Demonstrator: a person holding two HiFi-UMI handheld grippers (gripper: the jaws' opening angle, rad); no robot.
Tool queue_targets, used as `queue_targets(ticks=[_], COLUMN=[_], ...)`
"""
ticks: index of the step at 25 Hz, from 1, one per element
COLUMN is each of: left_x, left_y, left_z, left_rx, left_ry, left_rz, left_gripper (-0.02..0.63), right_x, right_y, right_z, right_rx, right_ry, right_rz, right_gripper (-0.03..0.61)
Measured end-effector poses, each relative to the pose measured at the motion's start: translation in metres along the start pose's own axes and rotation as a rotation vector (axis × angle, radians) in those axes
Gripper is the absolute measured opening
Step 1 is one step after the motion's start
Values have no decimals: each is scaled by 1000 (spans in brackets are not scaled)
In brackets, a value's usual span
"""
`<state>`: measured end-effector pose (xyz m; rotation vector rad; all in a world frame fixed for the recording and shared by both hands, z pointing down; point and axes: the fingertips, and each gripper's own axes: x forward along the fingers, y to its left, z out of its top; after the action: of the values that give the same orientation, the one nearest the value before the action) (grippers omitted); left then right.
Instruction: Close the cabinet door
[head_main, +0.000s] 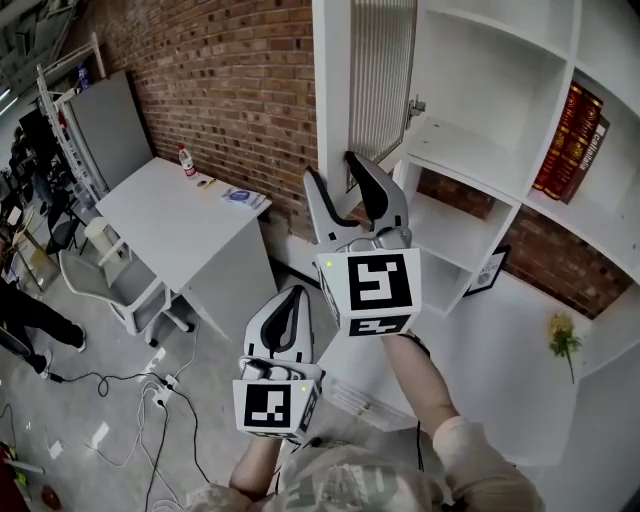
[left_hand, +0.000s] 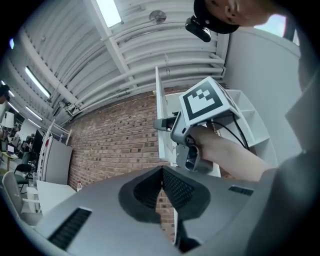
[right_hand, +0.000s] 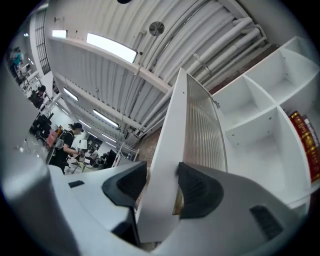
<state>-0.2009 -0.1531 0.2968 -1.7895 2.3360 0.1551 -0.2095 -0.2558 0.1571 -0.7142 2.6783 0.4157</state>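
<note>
Jaws of right gripper (right_hand: 160, 181) set wide, astride the free edge of the cabinet door (right_hand: 186, 125). White frame runs up between the two pads. The pad on the ribbed-panel side is at or very near the door. A thin gap shows at the other pad, so I read this as straddling, not clamping. Nothing else sits between them.

Step in hand, by my reading: get a purchase on the door edge, then swing it home. To do it well:
- keep the edge deep between the pads, so that it cannot slip out sideways
- close only enough to guide the door (a hard pinch on the ribbed panel looks unwise)
- follow the hinge's arc rather than shoving straight at the shelves
- let go before the jaws get caught between door and carcass

Jaws of left gripper (left_hand: 162, 176) closed, pad against pad, holding nothing. In the head view it hangs low and nearer the person (head_main: 290, 305), well clear of the door and idle.

Outward: head view shows right gripper (head_main: 338, 185) raised at the door's lower edge. Door (head_main: 383, 80) stands swung out from the white cabinet (head_main: 480, 150), well short of shut. The compartment behind it is bare, with red books (head_main: 572, 140) in the next bay. Brick wall (head_main: 220, 90) behind.
</note>
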Motion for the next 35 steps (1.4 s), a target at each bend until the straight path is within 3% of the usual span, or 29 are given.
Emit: queue_targets(ticks=[14,27,35], left_x=[25,54,59], left_y=[-18,-85,-106], left_z=[-14,-8,-19], left_rx=[-39,-77,-89], left_ry=[-14,-49,-23], left_rz=[-76,-293,-359], left_gripper=[13,14,14], right_x=[-41,-90,-107], right_y=[-21,-62,-87], right_z=[18,29,31], right_rx=[0,-98,-100], right_ry=[-33,-28,-2], right_rz=[18,-62,-107], right_gripper=[158,108,97])
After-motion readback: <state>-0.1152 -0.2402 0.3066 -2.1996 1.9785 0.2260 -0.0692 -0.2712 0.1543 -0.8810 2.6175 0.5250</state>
